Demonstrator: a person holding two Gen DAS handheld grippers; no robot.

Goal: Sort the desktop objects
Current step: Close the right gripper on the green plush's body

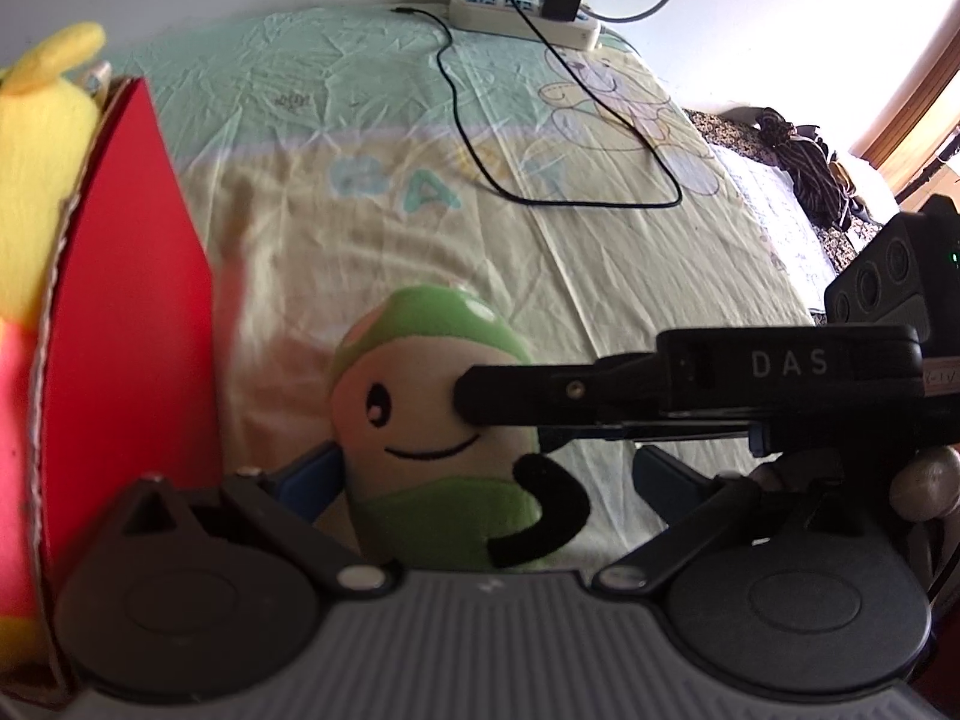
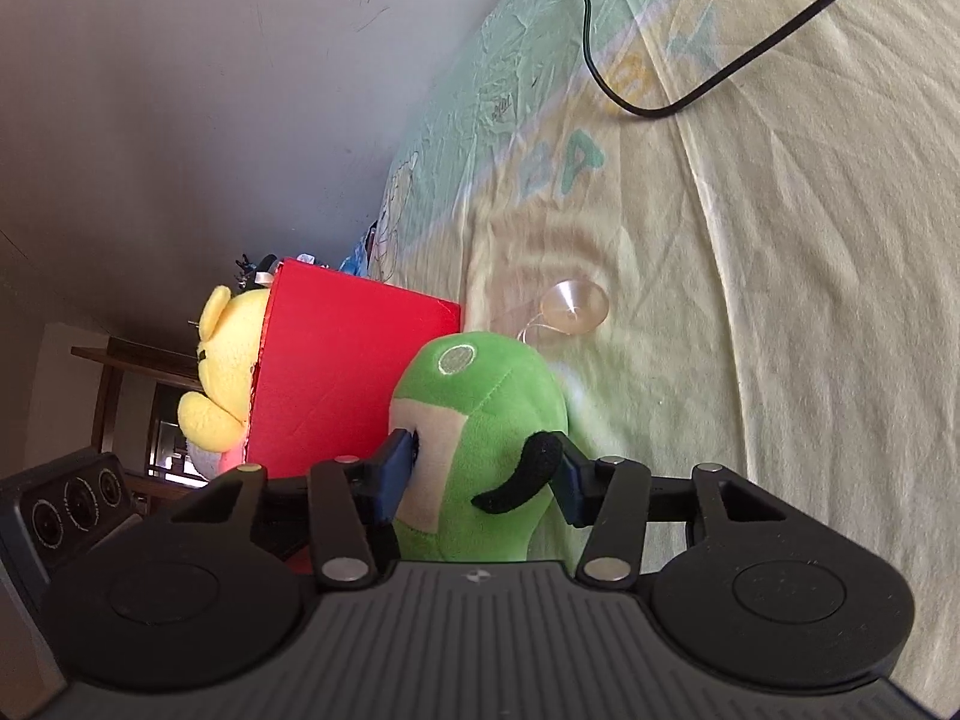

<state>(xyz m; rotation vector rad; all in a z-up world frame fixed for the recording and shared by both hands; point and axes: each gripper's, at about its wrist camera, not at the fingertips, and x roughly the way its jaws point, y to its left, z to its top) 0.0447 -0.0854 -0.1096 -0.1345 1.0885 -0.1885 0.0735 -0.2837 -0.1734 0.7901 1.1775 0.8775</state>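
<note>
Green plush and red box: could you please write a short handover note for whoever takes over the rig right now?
Right claw: closed on the green plush, one pad on each side.
Left claw: open, straddling the same plush without gripping it.
Things: the green plush is beside the red box, outside it.
Done: the yellow plush appears to be in the box already.
Left: probably put the green plush in the box.
</note>
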